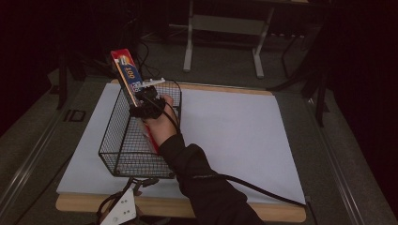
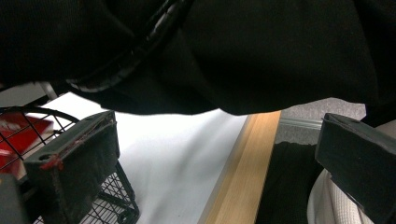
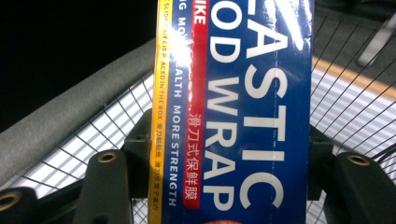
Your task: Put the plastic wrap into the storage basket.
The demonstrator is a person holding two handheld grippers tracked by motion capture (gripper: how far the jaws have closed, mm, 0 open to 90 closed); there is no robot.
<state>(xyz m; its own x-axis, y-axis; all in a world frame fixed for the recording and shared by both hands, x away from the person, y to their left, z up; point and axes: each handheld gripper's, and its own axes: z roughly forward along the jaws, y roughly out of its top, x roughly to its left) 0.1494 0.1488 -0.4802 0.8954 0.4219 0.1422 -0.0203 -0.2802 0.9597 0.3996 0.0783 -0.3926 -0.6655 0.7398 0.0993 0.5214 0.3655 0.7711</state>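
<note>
Two hand-held grippers are at work at the desk (image 1: 244, 136). The right hand-held gripper (image 1: 146, 108) is clamped on a long box of plastic food wrap (image 1: 127, 75). Its two black jaws press on the sides of the box, one on each side. In the right gripper view the plastic food wrap box (image 3: 243, 112) stands between the jaws, blue with big white letters, a red stripe and a yellow edge.

From the high view, the box is tilted. Its top end sticks up and leans to the far left, above the rim of the wire basket (image 1: 117, 145). Its lower end reaches down inside the basket, near the right wall. The person's right hand (image 1: 162, 126) holds the gripper over the basket, and a black sleeve (image 1: 202, 183) runs back to the bottom of the picture. A black cable (image 1: 263, 191) trails from the sleeve across the white sheet (image 1: 234, 126) that covers the desk.

The basket sits on the left part of the white sheet, close to the near edge.

The left hand-held gripper (image 2: 219, 163) is low at the near edge of the desk, just beside the basket's near corner. Its jaws are wide apart with nothing between them. Its grey plate (image 1: 121, 212) shows at the bottom of the high view. In the left gripper view the basket wire (image 2: 112, 196) and something red (image 2: 23, 135) inside it show behind one jaw.
</note>
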